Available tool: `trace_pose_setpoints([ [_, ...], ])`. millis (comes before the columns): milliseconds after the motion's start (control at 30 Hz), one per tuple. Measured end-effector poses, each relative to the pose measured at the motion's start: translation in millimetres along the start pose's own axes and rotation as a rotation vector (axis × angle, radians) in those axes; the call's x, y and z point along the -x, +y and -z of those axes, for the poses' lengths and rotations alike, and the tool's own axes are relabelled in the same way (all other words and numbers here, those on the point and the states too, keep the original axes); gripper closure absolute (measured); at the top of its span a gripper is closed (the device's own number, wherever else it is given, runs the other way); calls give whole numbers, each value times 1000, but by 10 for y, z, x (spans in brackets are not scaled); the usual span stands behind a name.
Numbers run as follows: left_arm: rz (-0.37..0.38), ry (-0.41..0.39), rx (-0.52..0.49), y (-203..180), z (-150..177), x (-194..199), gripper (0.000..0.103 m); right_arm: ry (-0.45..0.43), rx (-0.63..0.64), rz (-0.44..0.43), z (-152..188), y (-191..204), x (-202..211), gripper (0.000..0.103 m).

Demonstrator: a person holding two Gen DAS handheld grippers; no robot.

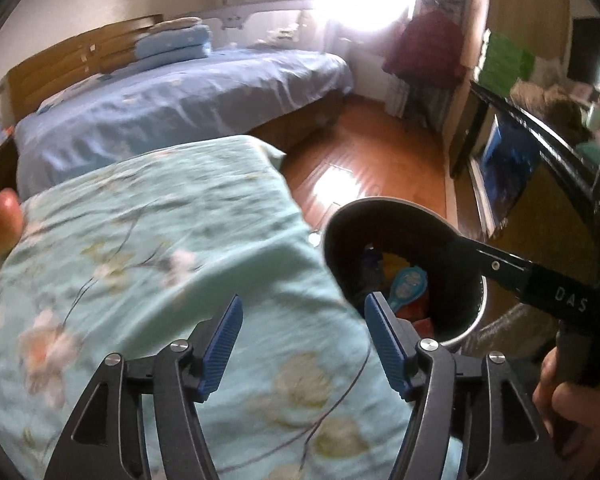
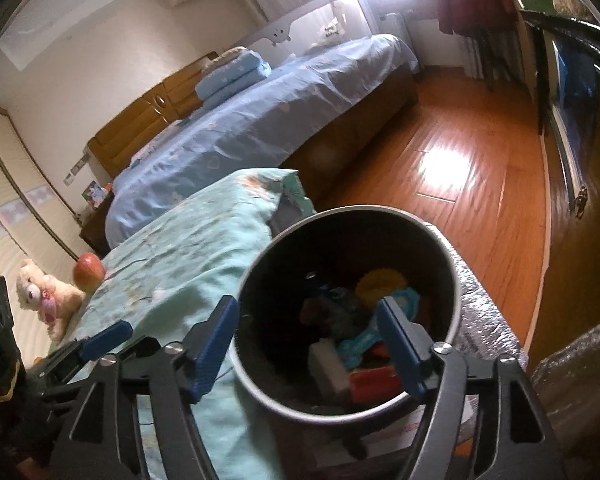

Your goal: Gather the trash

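Note:
A round grey trash bin (image 2: 356,211) stands beside a bed with a teal floral blanket (image 1: 160,240). Inside it lie a yellow piece (image 2: 380,284), a light-blue plastic toy (image 2: 360,344), a white block (image 2: 328,364) and a red piece (image 2: 370,384). My right gripper (image 2: 306,312) hangs over the bin's mouth, open, with nothing between its blue pads. My left gripper (image 1: 305,312) is open and empty over the blanket, just left of the bin (image 1: 384,201). In the left wrist view one black finger (image 1: 496,266) of the right gripper reaches over the bin's rim.
A red apple (image 2: 89,270) and a teddy bear (image 2: 40,296) sit at the blanket's far left. A bed with a blue sheet (image 2: 260,120) lies beyond. Wooden floor (image 2: 460,160) stretches to the right, with a silver foil mat (image 2: 484,320) under the bin.

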State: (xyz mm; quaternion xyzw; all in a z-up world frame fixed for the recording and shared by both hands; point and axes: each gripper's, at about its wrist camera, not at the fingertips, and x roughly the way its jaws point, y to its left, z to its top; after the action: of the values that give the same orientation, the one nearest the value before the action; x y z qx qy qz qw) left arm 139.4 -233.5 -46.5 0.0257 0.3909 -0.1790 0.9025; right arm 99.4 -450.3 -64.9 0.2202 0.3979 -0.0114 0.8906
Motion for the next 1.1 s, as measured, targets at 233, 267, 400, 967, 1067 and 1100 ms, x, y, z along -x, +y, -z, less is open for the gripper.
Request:
trace_pose_setpoints([
  [233, -55, -65, 62, 277, 281, 407, 38, -55, 46, -5, 194, 345, 135, 19],
  [267, -63, -73, 71, 305, 317, 464, 38, -61, 56, -6, 203, 388, 148, 19],
  [400, -84, -104, 101, 383, 420, 643, 38, -86, 101, -5, 232, 578, 207, 17],
  [967, -251, -379, 141, 484, 613, 1346, 1, -292, 260, 13, 35, 1142, 491, 0],
  [1067, -293, -391, 138, 446, 672, 1273, 1, -321, 259, 21, 75, 1114, 430, 0],
  [1100, -304, -390, 137, 433, 680, 1250, 1, -321, 264, 27, 84, 1113, 404, 0],
])
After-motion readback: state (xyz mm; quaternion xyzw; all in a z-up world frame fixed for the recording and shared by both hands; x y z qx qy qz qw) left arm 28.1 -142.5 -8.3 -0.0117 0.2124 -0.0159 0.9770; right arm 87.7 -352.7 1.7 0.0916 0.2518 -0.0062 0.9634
